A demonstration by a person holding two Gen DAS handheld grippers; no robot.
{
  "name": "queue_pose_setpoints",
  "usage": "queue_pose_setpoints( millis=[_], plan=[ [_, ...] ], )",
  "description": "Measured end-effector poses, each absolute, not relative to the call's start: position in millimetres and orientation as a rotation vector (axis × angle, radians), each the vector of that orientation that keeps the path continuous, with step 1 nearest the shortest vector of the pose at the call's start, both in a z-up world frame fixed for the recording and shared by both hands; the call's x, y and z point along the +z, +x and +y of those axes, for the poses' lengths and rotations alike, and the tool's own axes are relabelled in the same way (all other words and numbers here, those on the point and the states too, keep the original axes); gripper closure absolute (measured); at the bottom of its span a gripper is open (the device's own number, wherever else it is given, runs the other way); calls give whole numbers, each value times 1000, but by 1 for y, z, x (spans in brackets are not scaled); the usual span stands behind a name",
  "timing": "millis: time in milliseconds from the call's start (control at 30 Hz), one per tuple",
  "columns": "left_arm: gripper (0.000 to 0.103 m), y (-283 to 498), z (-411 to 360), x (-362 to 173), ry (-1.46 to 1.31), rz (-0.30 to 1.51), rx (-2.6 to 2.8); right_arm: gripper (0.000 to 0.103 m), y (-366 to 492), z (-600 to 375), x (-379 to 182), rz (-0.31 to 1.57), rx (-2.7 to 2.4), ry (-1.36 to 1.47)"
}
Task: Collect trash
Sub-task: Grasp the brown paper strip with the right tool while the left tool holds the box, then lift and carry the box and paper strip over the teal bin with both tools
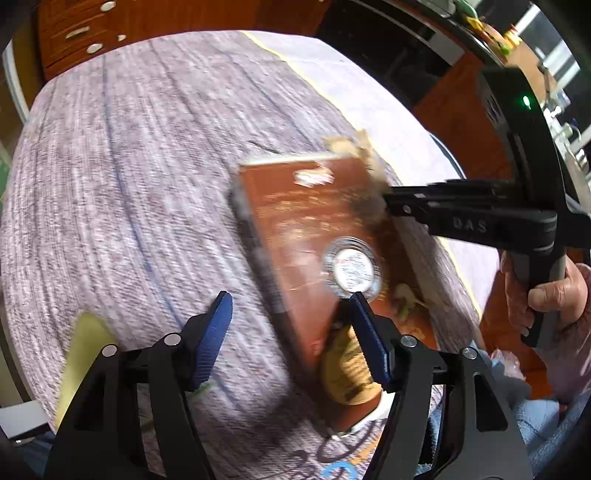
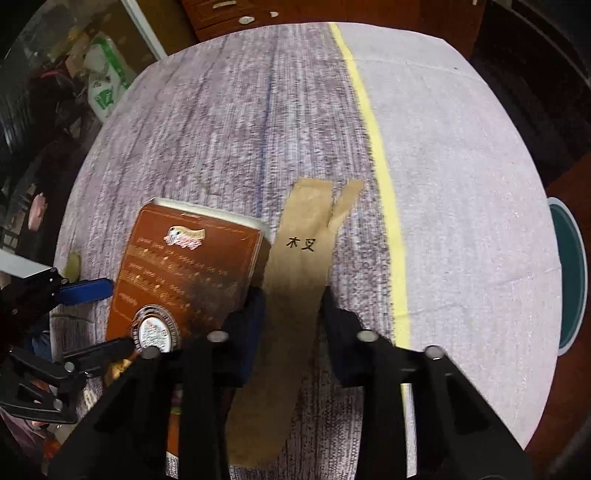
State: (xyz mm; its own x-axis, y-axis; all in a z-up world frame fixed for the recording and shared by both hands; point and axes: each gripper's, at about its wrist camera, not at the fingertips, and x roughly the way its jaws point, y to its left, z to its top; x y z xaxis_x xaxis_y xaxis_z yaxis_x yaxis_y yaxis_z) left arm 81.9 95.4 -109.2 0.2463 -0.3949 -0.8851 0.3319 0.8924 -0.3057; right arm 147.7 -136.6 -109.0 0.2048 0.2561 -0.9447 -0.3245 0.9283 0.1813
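Note:
A brown flat box with a round seal [image 1: 314, 236] [image 2: 184, 273] lies on the grey tablecloth. My left gripper [image 1: 288, 306] is open; its right finger rests over the box's near edge and a yellow wrapper [image 1: 347, 365]. A long brown paper sleeve with black characters [image 2: 299, 273] [image 1: 354, 147] lies beside the box on its right. My right gripper [image 2: 291, 299] straddles the sleeve, a finger on each side of it. It also shows in the left wrist view [image 1: 391, 203], at the box's far corner.
A yellow stripe [image 2: 384, 192] runs along the cloth right of the sleeve. A teal bin [image 2: 570, 273] sits beyond the table's right edge. Wooden drawers [image 1: 85, 33] stand behind the table. A plastic bag [image 2: 107, 81] lies at the far left.

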Motion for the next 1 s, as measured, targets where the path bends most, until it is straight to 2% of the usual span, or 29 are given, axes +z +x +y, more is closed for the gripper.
queue_pose_setpoints(
  millis=[33,67,133,367,433,500,533,567,667,1000],
  plan=[
    [30,80,90,-110,-49,1225,-499,97,147,-138,-109,1312,425,-32],
    [26,80,86,-110,-41,1224,-500,98,145,-138,-108,1315,436,-15],
    [24,79,75,-111,-23,1222,-505,99,142,-141,-106,1320,467,10],
    [24,89,57,-113,-43,1227,-490,96,131,-148,-107,1348,525,26],
    [26,89,51,-112,-34,1216,-480,98,130,-153,-109,1343,526,28],
    [37,90,46,-110,-29,1206,-463,100,129,-162,-107,1341,515,32],
    [49,91,45,-108,-37,1205,-456,101,129,-164,-106,1334,496,30],
    [57,93,45,-104,-52,1200,-455,101,128,-171,-103,1313,480,32],
    [72,95,41,-89,-74,1164,-461,102,132,-192,-97,1292,466,74],
    [81,101,-23,-51,49,1086,-468,102,139,-253,-73,1181,365,133]
  ],
)
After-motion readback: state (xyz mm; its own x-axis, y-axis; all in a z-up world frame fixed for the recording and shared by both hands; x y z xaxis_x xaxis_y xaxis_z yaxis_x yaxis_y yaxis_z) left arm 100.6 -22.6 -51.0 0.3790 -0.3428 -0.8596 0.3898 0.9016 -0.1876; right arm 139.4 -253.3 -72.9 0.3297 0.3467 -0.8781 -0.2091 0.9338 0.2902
